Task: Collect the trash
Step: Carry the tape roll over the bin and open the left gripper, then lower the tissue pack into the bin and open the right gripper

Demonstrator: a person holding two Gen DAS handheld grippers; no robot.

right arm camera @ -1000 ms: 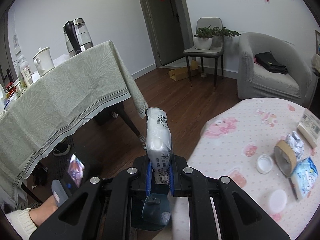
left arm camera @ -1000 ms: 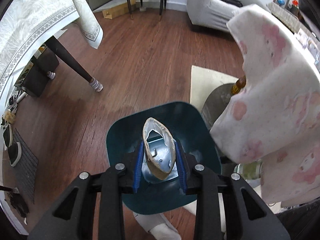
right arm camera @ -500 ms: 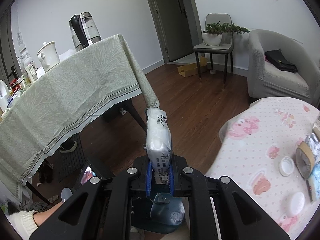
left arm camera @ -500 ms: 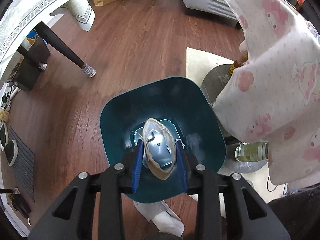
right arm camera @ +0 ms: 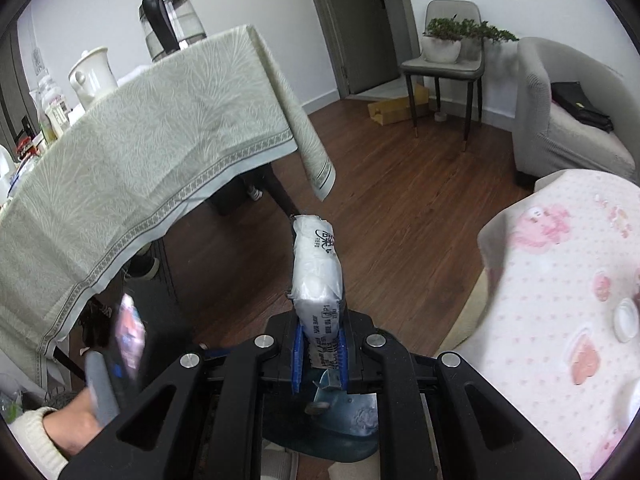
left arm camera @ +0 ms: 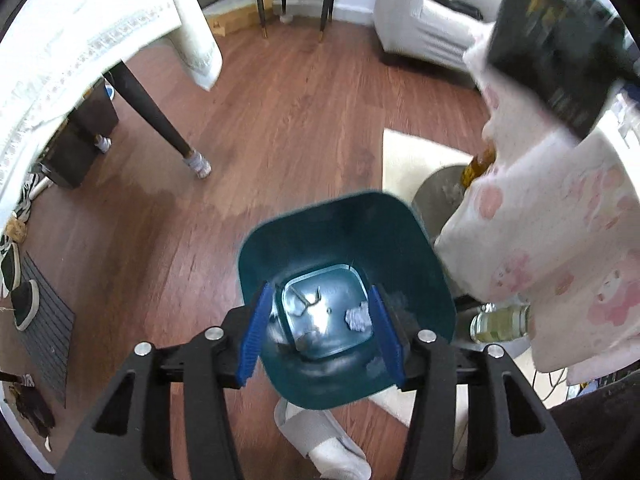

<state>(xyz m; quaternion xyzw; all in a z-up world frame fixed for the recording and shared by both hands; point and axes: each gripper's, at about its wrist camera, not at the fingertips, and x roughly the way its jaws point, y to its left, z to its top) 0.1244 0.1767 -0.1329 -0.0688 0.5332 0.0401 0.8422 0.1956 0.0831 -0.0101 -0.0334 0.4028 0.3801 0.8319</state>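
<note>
Left wrist view: left claw (left arm camera: 320, 330) just spread, empty over teal bin (left arm camera: 344, 240); we centre right claw (right arm camera: 319, 354), clamped on white wrapper (right arm camera: 318, 276), over it before release.

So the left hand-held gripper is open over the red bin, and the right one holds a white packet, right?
Nearly. The bin is dark teal, not red, as the left wrist view shows. The left hand-held gripper has just been opening, nothing between its jaws. The right hand-held gripper does hold the white packet.

Left wrist view: steeply down, close over bin (left arm camera: 344, 236). Right wrist view: shallower, across room; bin (right arm camera: 340, 428) shared.
</note>
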